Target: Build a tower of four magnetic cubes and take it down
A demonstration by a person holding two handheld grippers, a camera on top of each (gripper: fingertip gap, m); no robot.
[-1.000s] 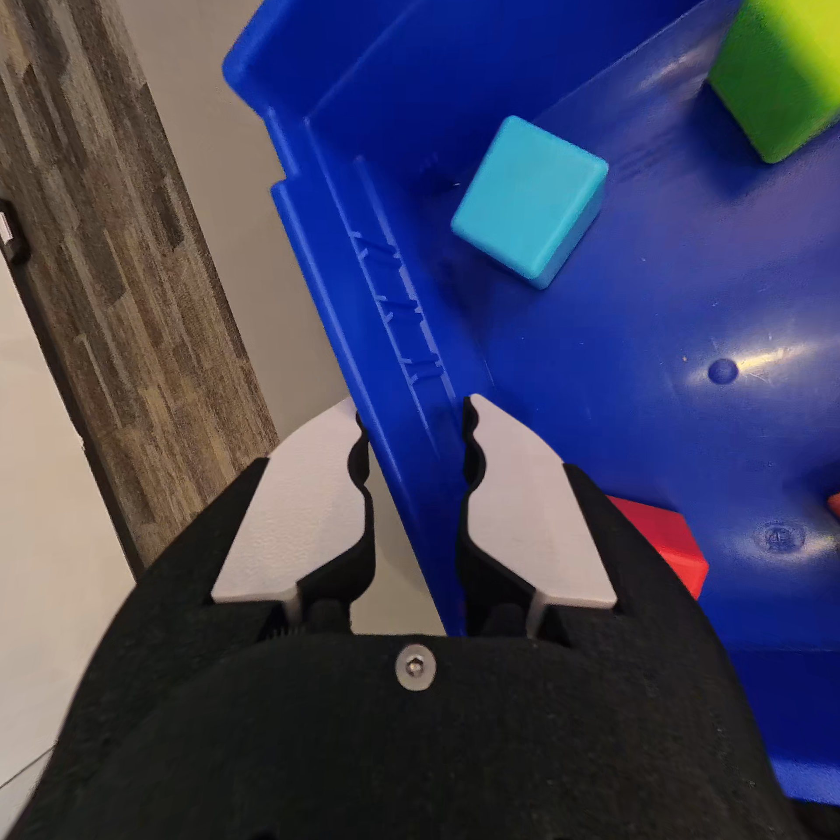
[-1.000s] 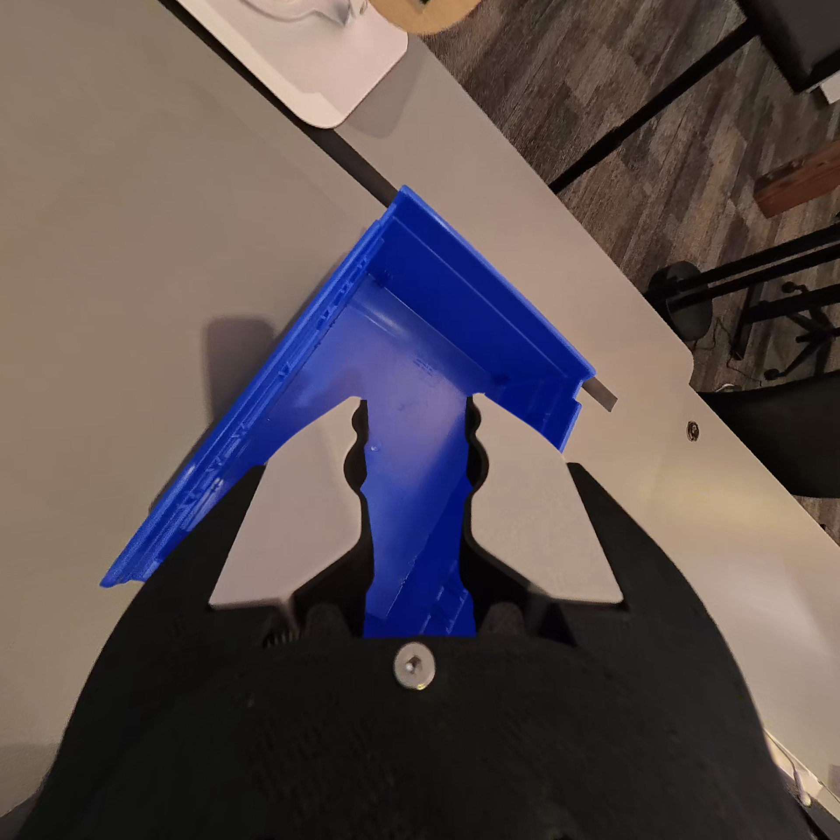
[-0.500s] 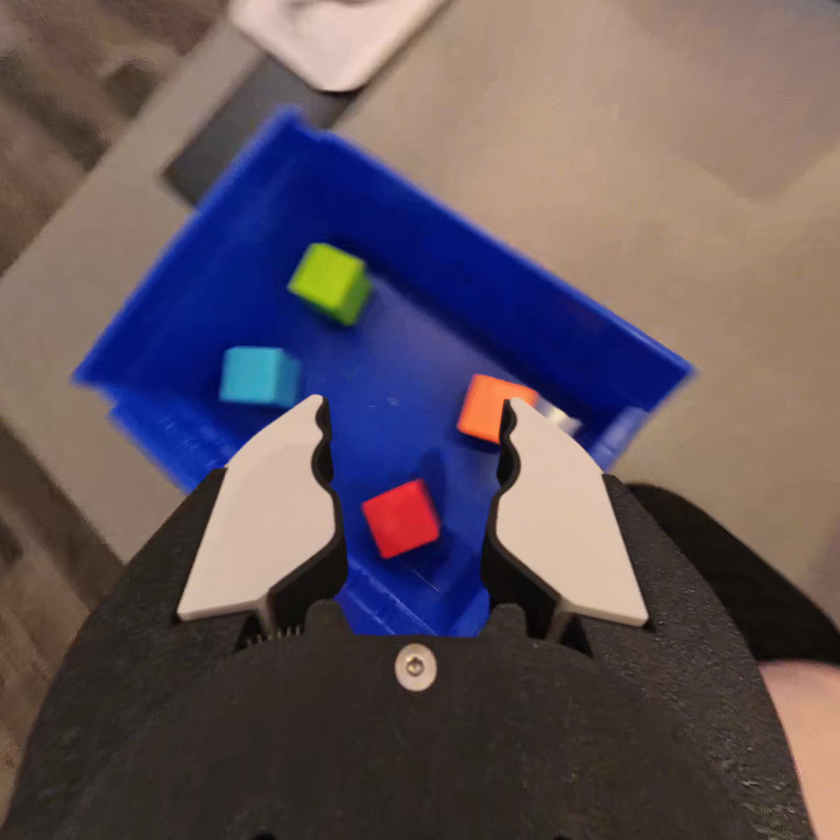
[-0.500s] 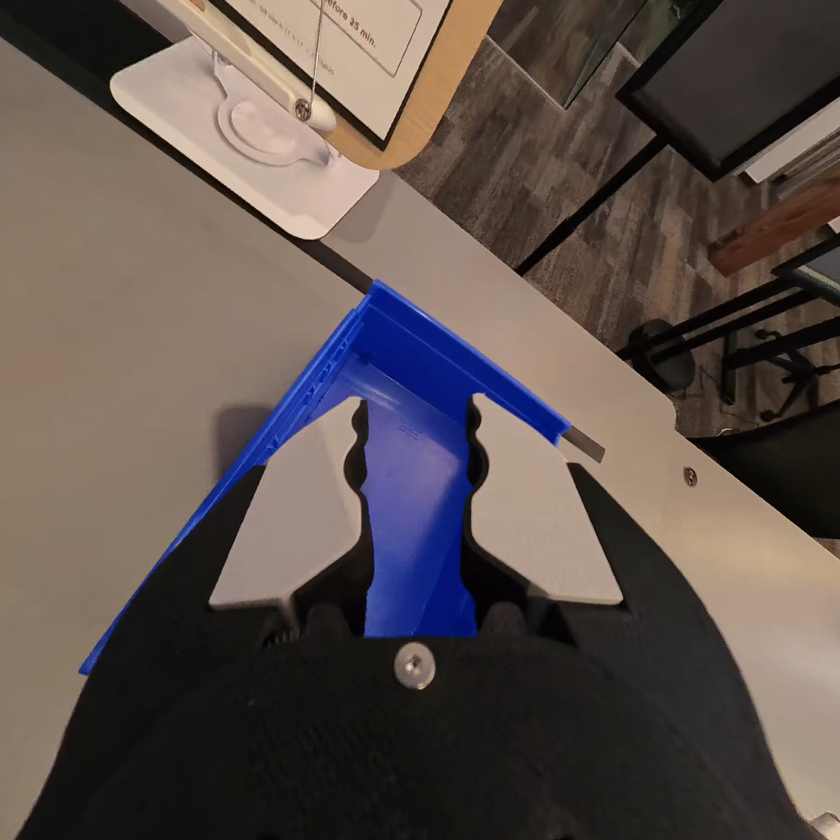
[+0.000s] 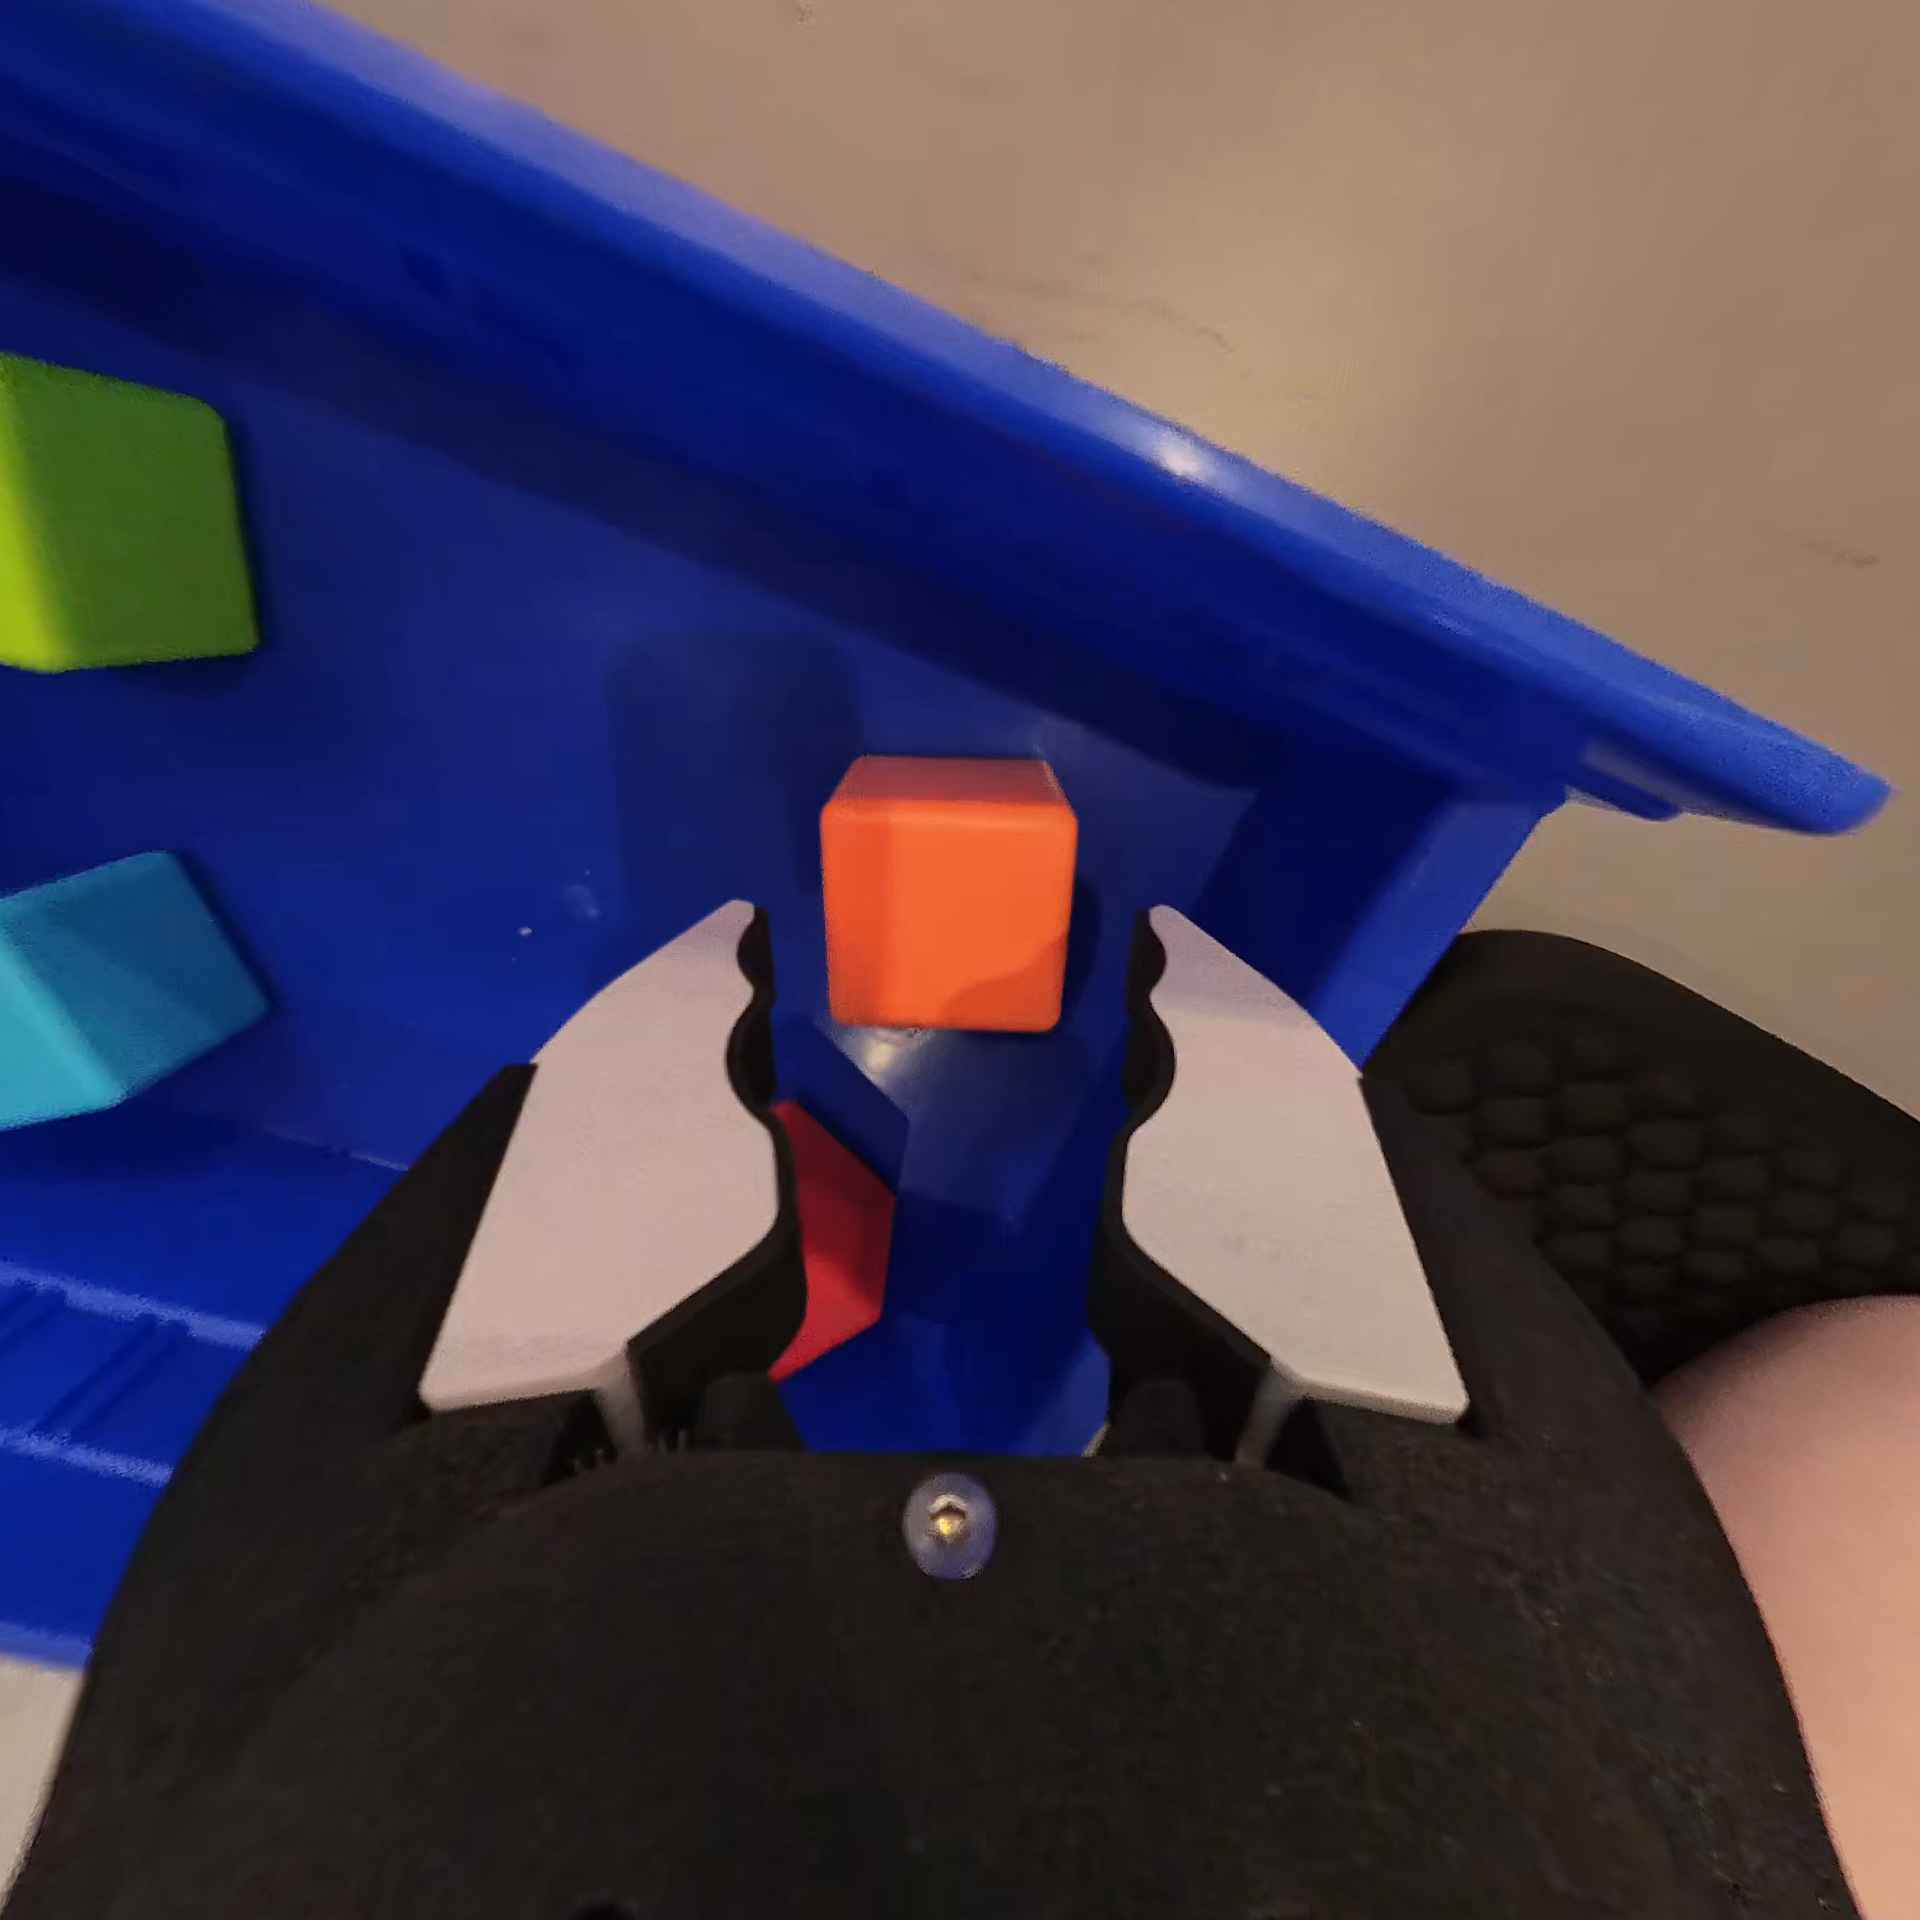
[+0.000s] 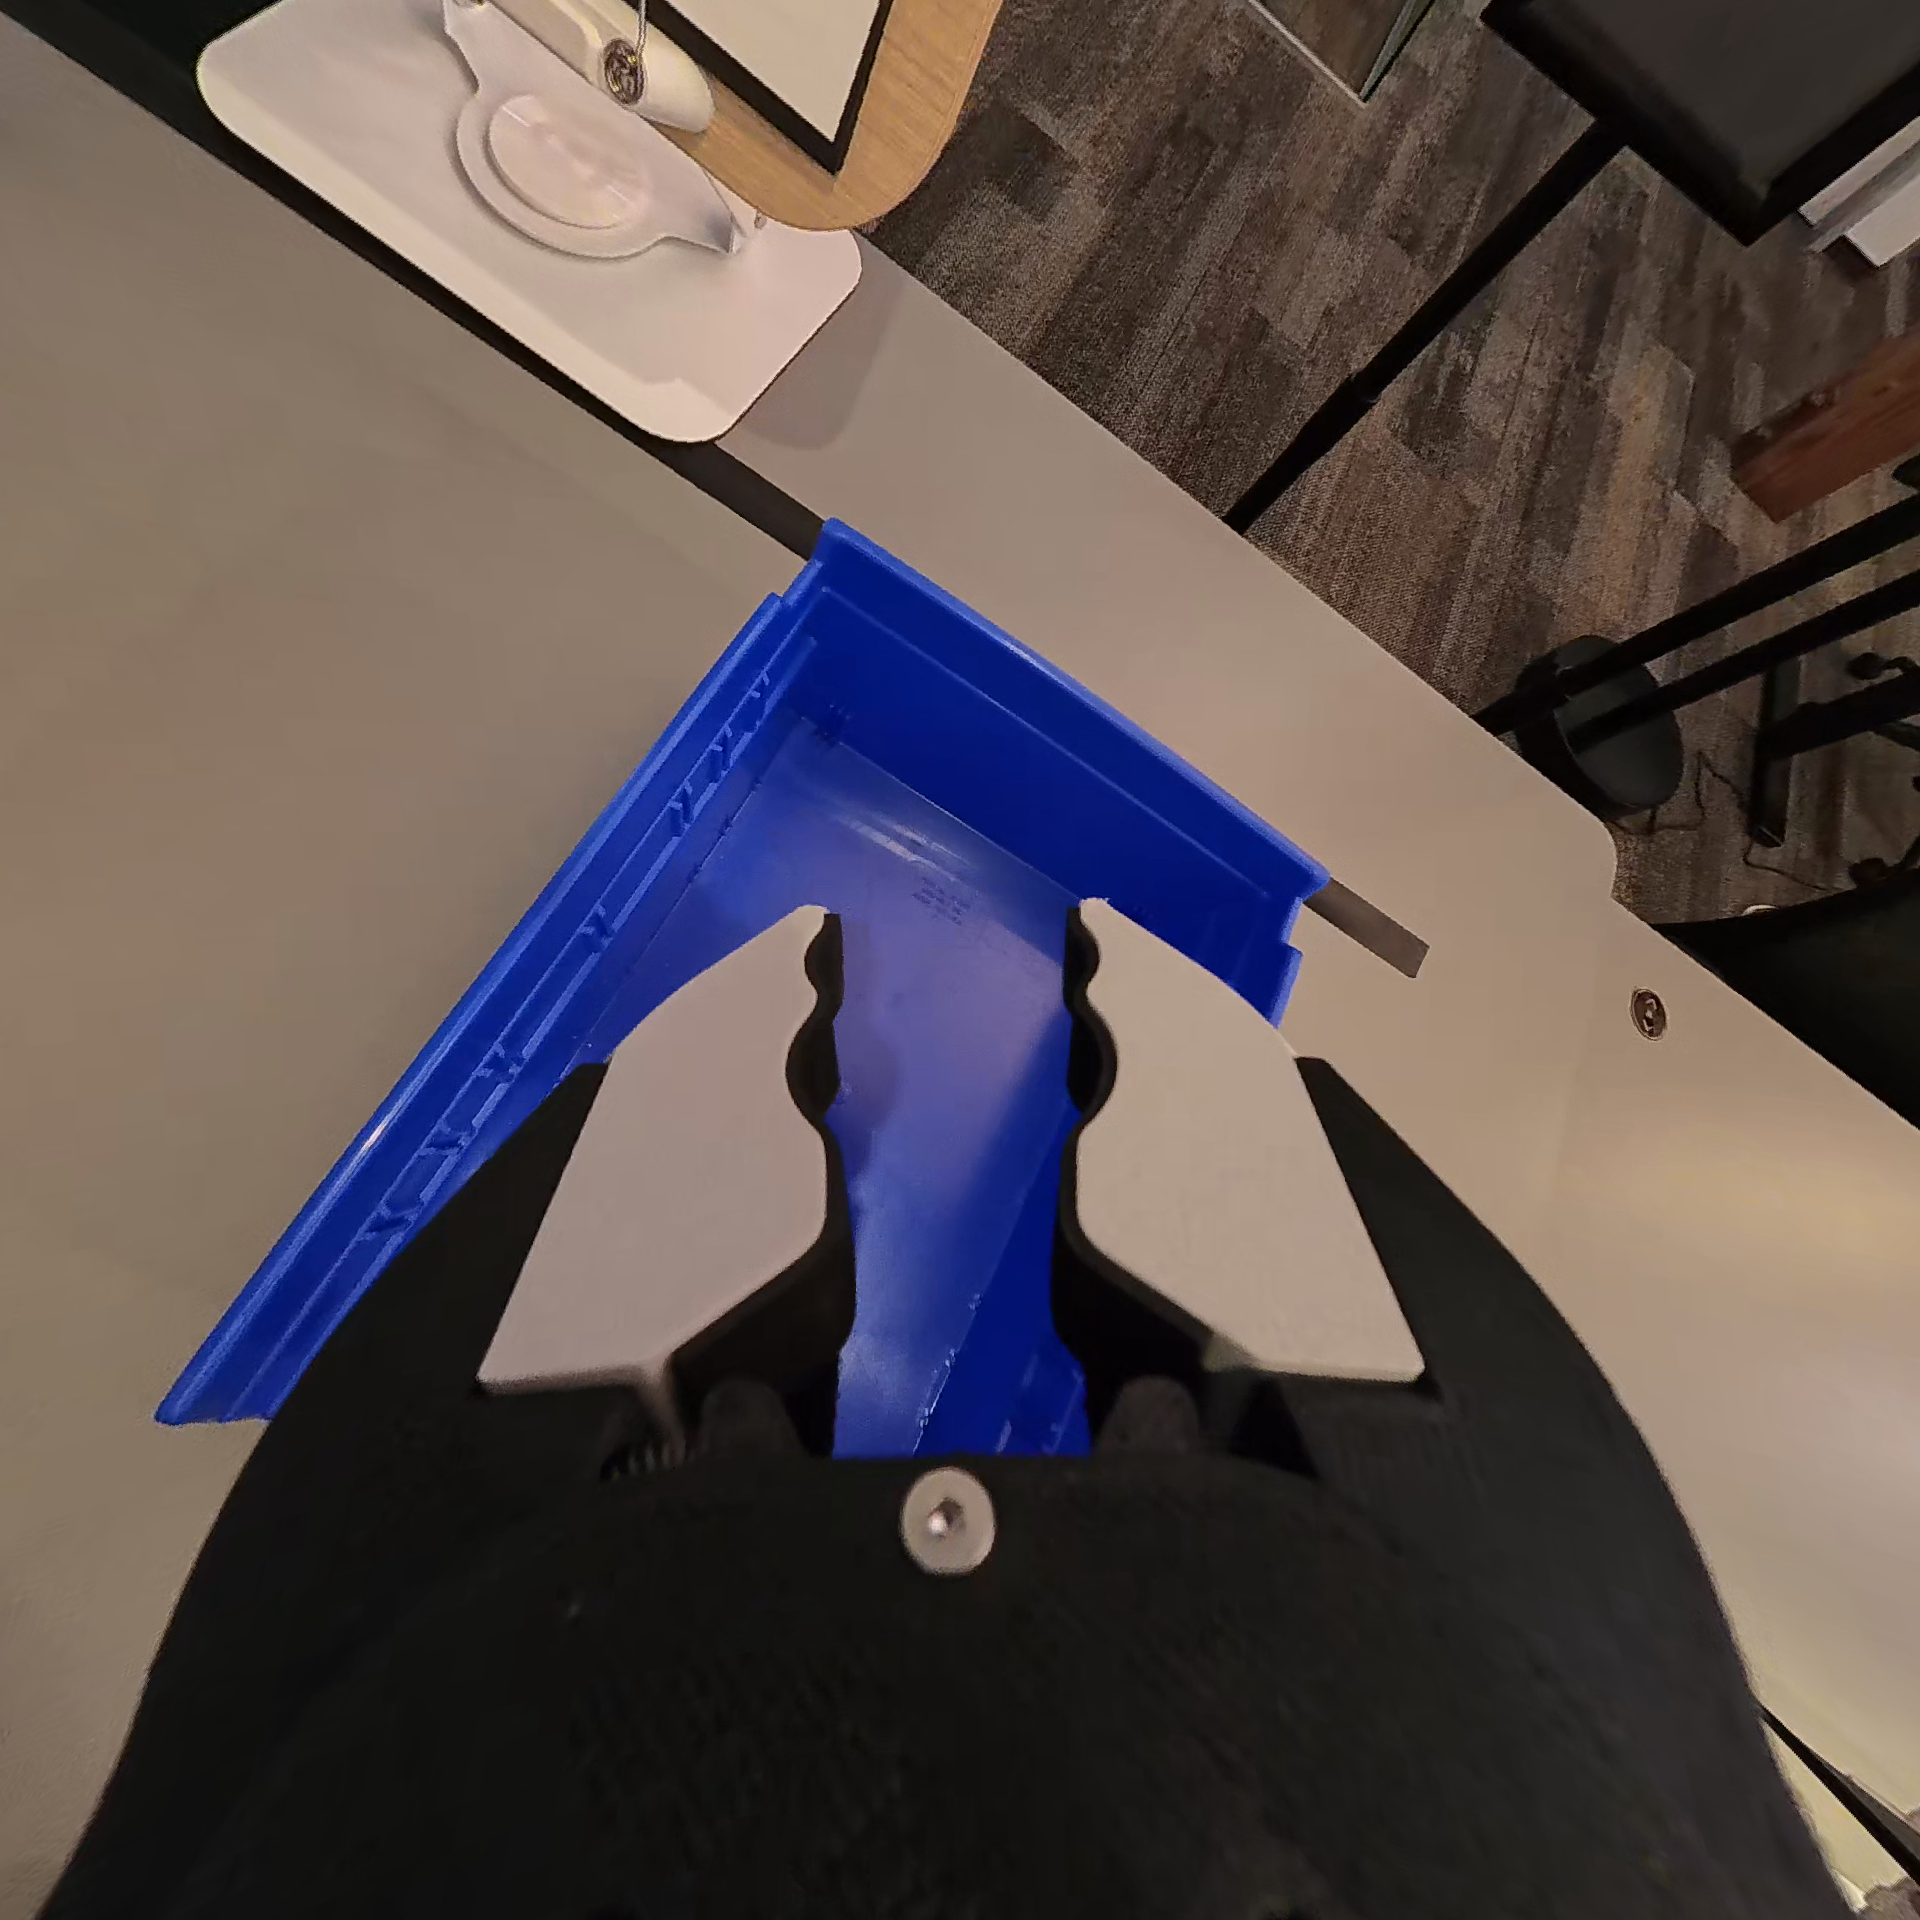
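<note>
The left gripper (image 5: pixel 951 920) has swung from the blue bin (image 5: pixel 1039 447) wall to the orange cube (image 5: pixel 948 894) near the bin's corner, jaws wide, empty. Right gripper (image 6: pixel 948 914) remains parted, empty. 0 cubes stacked.

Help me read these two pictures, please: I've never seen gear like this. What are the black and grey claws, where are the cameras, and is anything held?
No robot here: a person holds a two-finger gripper in each hand, and a camera on each looks forward along its fingers. In the left view, the left gripper is open, holding nothing, its fingers on either side of an orange cube in a blue bin. A red cube, a green cube and a light blue cube also lie in the bin. In the right view, the right gripper hangs open and empty over the bin's corner. The bin sits on a grey table.
</note>
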